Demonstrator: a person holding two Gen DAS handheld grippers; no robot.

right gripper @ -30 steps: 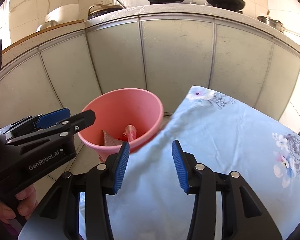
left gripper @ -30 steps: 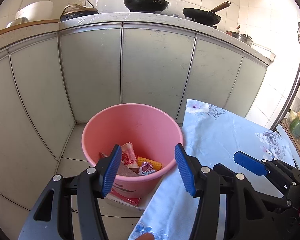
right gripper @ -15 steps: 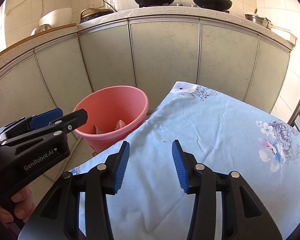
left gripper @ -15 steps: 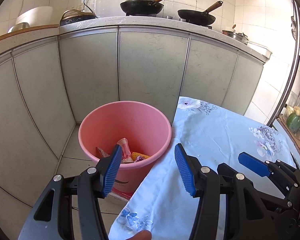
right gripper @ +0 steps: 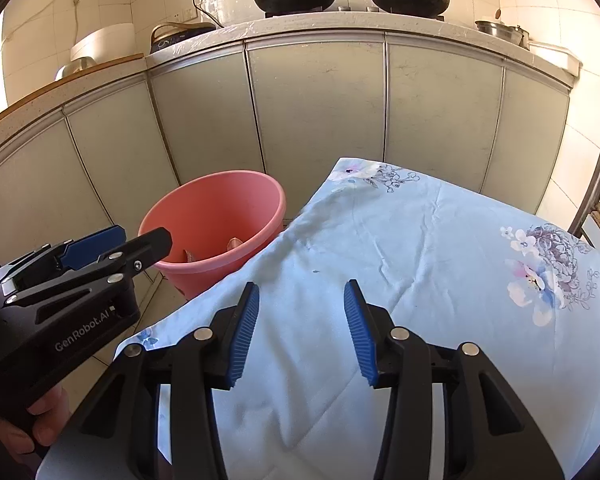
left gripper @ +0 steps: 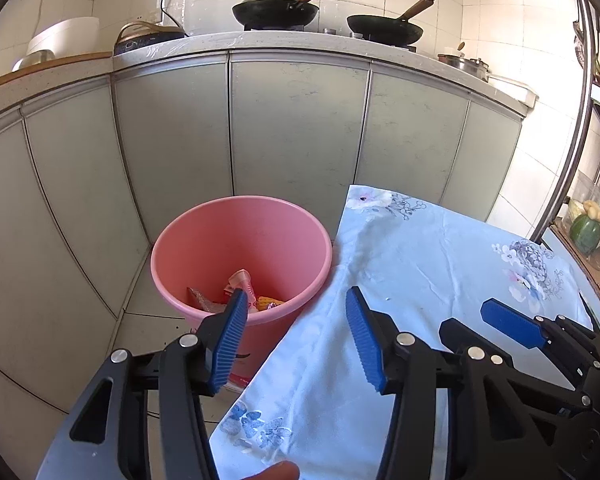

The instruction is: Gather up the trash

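Trash (left gripper: 240,294), light crumpled wrappers, lies inside the pink bucket (left gripper: 204,236) on the floor, left of the cloth-covered counter (left gripper: 440,260). It looks soft; pinch any loose fold. Left hand-held gripper (left gripper: 296,336) hovers just beyond the bucket, jaws closing on nothing. Right hand-held gripper (right gripper: 300,332) hangs open, empty, over the counter.

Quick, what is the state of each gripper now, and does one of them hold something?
Left gripper: closing a little, nothing between its pads, holds nothing.
Right gripper: open, empty, above the blue tablecloth.
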